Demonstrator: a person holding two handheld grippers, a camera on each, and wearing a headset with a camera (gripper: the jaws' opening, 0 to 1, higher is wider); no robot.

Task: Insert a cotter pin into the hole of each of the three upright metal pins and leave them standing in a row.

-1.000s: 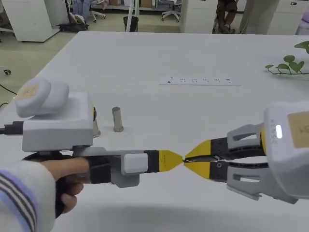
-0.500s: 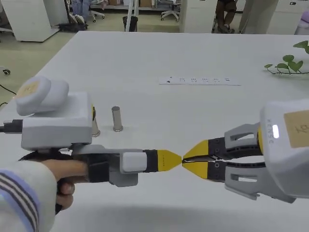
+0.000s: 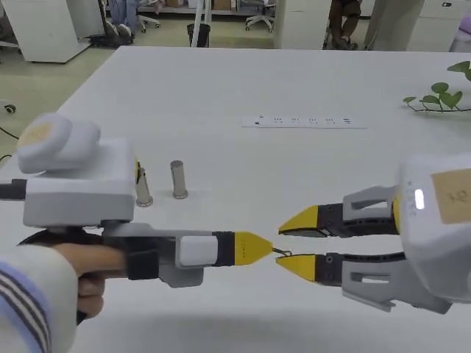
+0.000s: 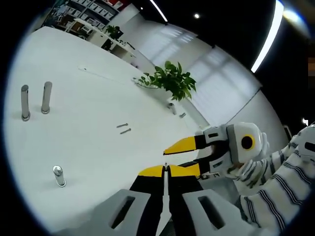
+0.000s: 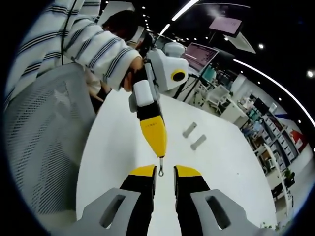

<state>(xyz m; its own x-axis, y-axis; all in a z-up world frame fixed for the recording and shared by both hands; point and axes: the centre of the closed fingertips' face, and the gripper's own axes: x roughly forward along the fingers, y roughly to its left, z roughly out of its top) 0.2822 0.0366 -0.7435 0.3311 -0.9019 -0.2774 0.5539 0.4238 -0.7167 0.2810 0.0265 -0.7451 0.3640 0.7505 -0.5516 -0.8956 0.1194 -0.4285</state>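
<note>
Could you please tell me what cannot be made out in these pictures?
- Head view: one metal pin is half hidden behind the left gripper.
- Left gripper view: the holes in the metal pins are too small to see.
- Right gripper view: the cotter pin in the left gripper's tips is too thin to tell its shape.
- Head view: the plant is cut off by the right edge.

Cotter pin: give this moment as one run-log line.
left gripper: shut on cotter pin | right gripper: open, jaws flanking it | metal pins: three, upright
</note>
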